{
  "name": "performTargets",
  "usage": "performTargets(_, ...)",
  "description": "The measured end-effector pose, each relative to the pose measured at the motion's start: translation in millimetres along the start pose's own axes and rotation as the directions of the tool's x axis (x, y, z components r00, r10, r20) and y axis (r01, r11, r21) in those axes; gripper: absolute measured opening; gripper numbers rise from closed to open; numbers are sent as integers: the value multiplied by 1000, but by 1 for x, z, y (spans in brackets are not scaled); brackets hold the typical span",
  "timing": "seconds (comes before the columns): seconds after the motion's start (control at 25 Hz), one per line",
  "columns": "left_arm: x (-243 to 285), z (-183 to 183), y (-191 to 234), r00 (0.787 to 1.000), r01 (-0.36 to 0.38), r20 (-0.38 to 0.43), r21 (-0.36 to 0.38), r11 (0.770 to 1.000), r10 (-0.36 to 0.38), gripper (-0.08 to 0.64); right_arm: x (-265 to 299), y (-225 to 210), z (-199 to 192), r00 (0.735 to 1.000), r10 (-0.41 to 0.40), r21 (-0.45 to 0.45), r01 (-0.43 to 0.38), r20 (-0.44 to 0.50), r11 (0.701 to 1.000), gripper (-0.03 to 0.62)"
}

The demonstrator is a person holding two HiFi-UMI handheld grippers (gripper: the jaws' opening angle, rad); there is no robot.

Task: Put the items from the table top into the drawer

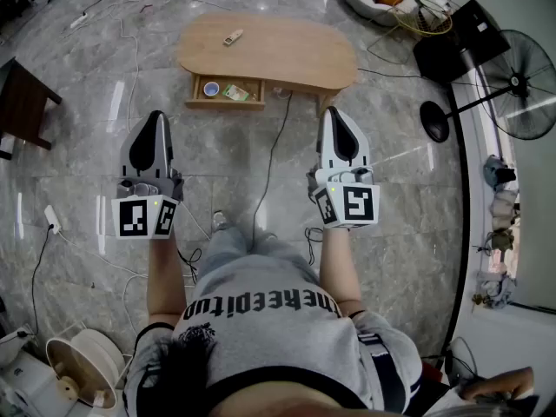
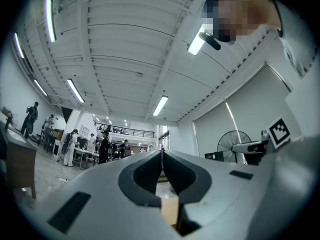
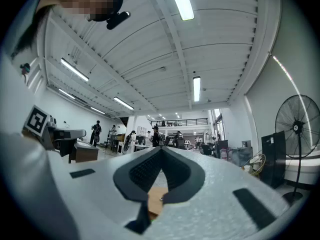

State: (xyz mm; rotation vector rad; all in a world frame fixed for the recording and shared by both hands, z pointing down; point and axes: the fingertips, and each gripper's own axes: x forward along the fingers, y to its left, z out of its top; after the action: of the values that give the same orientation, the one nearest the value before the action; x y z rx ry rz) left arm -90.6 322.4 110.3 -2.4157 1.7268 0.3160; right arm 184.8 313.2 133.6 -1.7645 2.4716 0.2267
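Note:
An oval wooden table (image 1: pixel 295 55) stands ahead on the marble floor, its drawer (image 1: pixel 226 91) pulled open below the front edge. In the drawer lie a round blue-and-white item (image 1: pixel 211 88) and a green packet (image 1: pixel 235 93). A small white item (image 1: pixel 233 36) rests on the table top at the left. My left gripper (image 1: pixel 156 116) and right gripper (image 1: pixel 334 112) are held level well short of the table, both shut and holding nothing. In the left gripper view my left gripper (image 2: pixel 161 151) has its tips together; in the right gripper view my right gripper (image 3: pixel 161 149) does too.
A dark side table (image 1: pixel 22 102) stands at the left. Cables (image 1: pixel 271 159) run across the floor between me and the table. Two standing fans (image 1: pixel 526 85) and a black box (image 1: pixel 460 37) are at the right; a cable reel (image 1: pixel 82 363) sits at the lower left.

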Motion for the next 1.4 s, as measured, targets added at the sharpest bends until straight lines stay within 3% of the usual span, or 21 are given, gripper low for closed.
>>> performTargets(0.52, 5, 5, 6, 1000, 6, 10, -4, 1000, -6, 14, 2, 1, 4, 1000, -14, 3, 14, 8, 1000, 0)
performTargets(0.88, 27, 4, 34, 999, 41, 18, -5, 999, -41, 14, 30, 8, 2, 998, -50, 63, 48, 30, 997, 0)
performTargets(1.4, 57, -11, 81, 992, 124, 18, -15, 992, -123, 14, 68, 39, -10, 994, -104, 52, 102, 34, 993, 0)
